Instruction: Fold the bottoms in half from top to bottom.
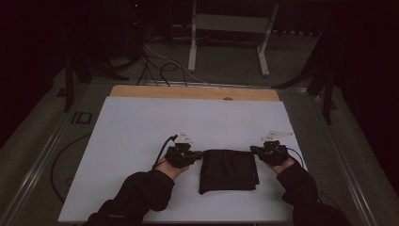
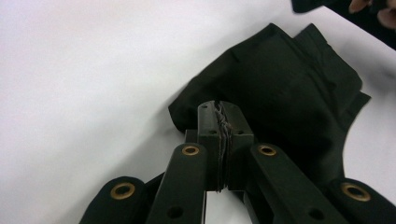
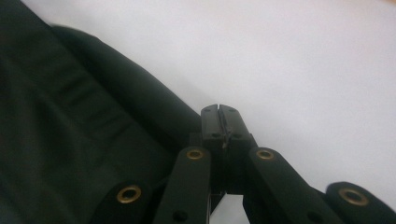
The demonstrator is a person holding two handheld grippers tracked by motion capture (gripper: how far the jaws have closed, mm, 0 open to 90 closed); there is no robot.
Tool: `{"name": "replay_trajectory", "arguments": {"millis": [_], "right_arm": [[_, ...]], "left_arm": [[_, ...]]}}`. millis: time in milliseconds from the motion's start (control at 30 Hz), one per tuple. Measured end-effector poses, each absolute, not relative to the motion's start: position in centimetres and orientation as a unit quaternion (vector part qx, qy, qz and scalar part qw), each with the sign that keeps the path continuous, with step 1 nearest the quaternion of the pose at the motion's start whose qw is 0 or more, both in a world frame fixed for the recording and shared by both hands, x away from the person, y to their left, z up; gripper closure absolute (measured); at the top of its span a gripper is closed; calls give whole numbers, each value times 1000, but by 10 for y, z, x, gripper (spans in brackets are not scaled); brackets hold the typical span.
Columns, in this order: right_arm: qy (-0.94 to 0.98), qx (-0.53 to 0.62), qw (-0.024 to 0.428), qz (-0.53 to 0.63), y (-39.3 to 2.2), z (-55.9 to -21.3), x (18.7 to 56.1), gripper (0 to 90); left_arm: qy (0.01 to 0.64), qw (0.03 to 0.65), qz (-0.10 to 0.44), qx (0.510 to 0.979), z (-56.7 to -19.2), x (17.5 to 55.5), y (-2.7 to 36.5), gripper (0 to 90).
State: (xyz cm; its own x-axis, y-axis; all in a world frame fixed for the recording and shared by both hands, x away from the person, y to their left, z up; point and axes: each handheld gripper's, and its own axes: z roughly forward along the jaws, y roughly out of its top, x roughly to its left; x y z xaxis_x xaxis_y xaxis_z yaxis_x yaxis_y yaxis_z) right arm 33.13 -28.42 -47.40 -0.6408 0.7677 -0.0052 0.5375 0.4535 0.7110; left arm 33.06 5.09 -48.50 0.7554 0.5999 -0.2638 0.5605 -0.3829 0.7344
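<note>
Dark sleeves enter from the near edge of the white board (image 1: 141, 127), each hand carrying a gripper. Between them, close to the near edge and slightly right of its middle, a folded black cloth (image 1: 228, 170) is laid flat in a roughly square packet. The left gripper (image 1: 196, 154) is held at the cloth's far-left corner and the right gripper (image 1: 254, 149) at its far-right corner.

In the left gripper view the jaws are seen pressed together, pad against pad, with the cloth (image 2: 289, 98) lying just beyond and beneath the tips; whether a thin edge of fabric is caught between the pads cannot be told. In the right gripper view the jaws are likewise pressed together over bare board, the cloth (image 3: 70, 140) lying just beside them, and nothing is seen pinched.

The fold appears to be finished, or nearly so, and the step in hand is judged to be tidying the packet or letting it lie. If another fold is wanted, the jaws would first have to be spread and brought down over the far corners so that all layers are taken together; a shallow bite could lift only the top layer and undo the packet.

Beyond the board's far edge a strip of wooden tabletop (image 1: 193, 92) is visible, and farther off cables (image 1: 160, 66) and a white stand (image 1: 230, 28) on the floor. Nothing on the board stands in the way.
</note>
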Motion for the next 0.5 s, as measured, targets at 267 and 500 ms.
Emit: {"name": "replay_trajectory", "arguments": {"millis": [267,500], "right_arm": [[848,397,133,324,-285,-500,338,900],[848,400,111,329,-286,-507,334,900]], "left_arm": [[339,425,7,839,-494,337,40,899],[331,420,-17,845,-498,337,34,899]]}}
